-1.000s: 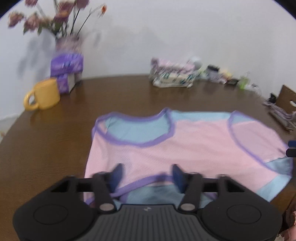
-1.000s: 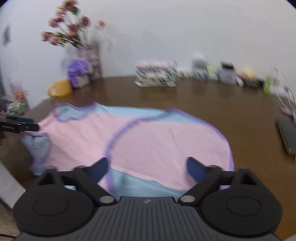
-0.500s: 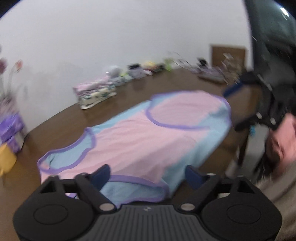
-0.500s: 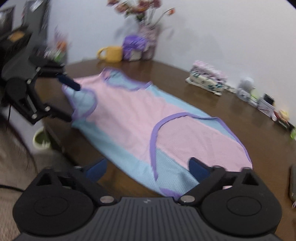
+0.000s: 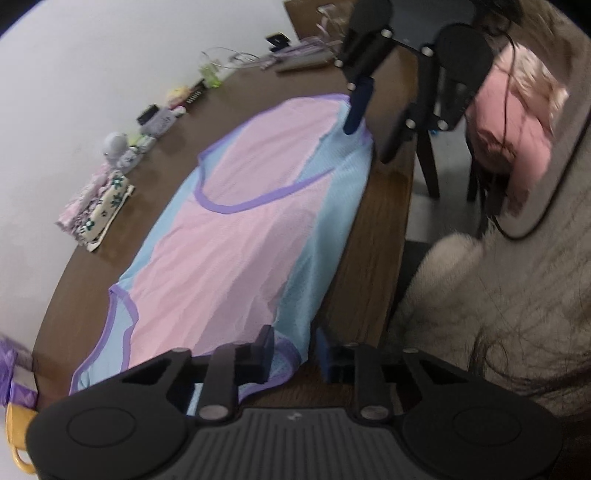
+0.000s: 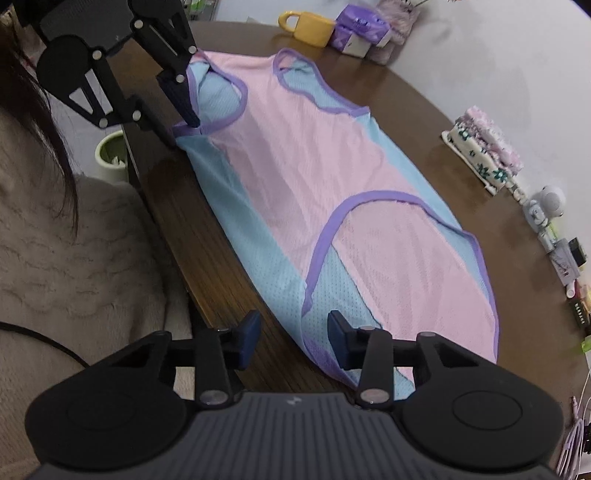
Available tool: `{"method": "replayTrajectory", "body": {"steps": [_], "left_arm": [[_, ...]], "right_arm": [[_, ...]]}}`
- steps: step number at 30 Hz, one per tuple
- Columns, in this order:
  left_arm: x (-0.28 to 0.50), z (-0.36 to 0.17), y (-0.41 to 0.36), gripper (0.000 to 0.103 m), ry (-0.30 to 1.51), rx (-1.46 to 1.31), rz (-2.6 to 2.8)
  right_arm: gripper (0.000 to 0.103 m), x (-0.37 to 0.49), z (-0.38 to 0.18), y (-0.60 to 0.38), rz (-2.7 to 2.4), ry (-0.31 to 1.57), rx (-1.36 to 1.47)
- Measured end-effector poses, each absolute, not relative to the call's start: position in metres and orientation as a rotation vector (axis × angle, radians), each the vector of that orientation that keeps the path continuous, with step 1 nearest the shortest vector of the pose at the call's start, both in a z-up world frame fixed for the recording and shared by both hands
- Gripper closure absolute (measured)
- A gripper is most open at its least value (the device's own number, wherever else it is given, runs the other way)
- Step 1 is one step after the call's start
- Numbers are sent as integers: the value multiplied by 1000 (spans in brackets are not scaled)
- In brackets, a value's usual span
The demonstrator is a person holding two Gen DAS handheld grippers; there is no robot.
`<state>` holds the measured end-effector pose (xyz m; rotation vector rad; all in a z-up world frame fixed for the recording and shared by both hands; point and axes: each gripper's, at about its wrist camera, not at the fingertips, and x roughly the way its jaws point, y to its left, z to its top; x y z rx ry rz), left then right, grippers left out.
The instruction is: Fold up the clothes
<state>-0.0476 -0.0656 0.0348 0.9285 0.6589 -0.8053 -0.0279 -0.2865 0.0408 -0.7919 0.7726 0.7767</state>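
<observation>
**One top, a claw at each end**

One pink-and-blue top (image 5: 236,236) lies flat on the brown table (image 5: 373,236), near the edge by the person. Its long axis runs along that edge, from one claw to the other. The neck and armholes, trimmed in purple, point toward the left claw (image 5: 293,350); the hem points toward the right claw (image 6: 293,339).

Each of the two claws is spread, fingers straddling its near corner of the top. Neither pinches cloth; whether the fingers touch it cannot be told.

Farther out stand one yellow mug (image 6: 308,26), one stack of folded cloth (image 6: 484,151) and a row of small things along the wall side.
</observation>
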Motion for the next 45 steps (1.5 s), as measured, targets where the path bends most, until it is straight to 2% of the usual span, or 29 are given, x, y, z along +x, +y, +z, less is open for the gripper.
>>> {"method": "replayTrajectory", "body": {"steps": [5, 7, 12, 14, 17, 19, 21, 38, 45], "left_arm": [[-43, 33, -70, 90, 679, 961, -835], [-42, 34, -73, 90, 683, 964, -854], [-38, 33, -78, 89, 703, 998, -883], [-36, 32, -79, 93, 721, 1005, -891], [-25, 35, -79, 94, 799, 954, -872], [-19, 36, -76, 101, 835, 918, -860], [-20, 36, -76, 102, 820, 934, -860], [17, 78, -85, 103, 625, 1029, -682], [64, 67, -95, 103, 654, 1055, -665]], "right_arm": [[67, -19, 38, -289, 783, 796, -771], [73, -15, 38, -289, 781, 806, -762], [74, -12, 38, -290, 788, 814, -752], [78, -11, 37, -290, 795, 818, -748], [95, -10, 36, -290, 802, 829, -742], [97, -9, 35, -292, 798, 828, -725], [100, -8, 35, -295, 786, 826, -702], [101, 34, 77, -301, 715, 682, -660], [101, 76, 65, -305, 713, 717, -633]]}}
